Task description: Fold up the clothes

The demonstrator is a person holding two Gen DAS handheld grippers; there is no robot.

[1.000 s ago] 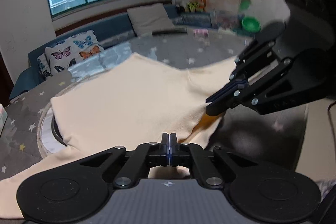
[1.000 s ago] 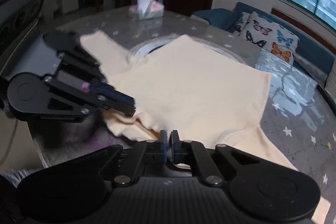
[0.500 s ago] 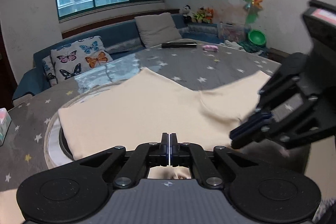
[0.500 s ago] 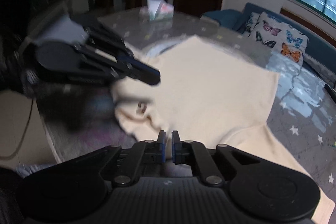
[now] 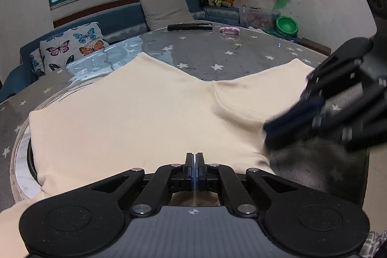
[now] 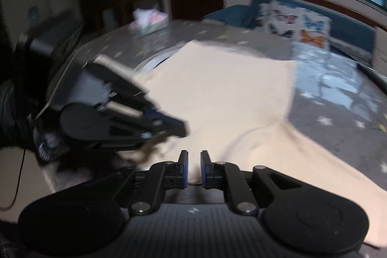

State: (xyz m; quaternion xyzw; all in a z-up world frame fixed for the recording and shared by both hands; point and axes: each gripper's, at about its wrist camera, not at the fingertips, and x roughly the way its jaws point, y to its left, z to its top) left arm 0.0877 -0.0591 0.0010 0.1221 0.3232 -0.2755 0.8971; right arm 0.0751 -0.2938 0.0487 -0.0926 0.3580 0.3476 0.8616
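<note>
A cream garment (image 5: 145,117) lies spread on the round table (image 5: 205,52) with its grey star cloth. My left gripper (image 5: 195,161) sits at the garment's near edge, shut, with the fabric seemingly pinched in its tips. In the right wrist view the left gripper (image 6: 181,128) shows blurred at the left, a shadowed bunch of cloth hanging under it. My right gripper (image 6: 194,166) is opening. A narrow gap shows between its pads, with the cream garment (image 6: 229,93) lying in the gap and not pressed. The right gripper (image 5: 273,134) shows blurred at the right of the left wrist view.
A black remote (image 5: 189,27) and a small pink item (image 5: 229,30) lie at the table's far side. A tissue box (image 6: 151,24) stands at the far left edge. A white turntable rim (image 5: 21,175) shows under the garment. Behind are a blue sofa with a butterfly cushion (image 5: 72,47).
The two grippers have drawn apart sideways and the bunched front of the garment now lies flatter. The right jaws, shut before, have parted a little.
</note>
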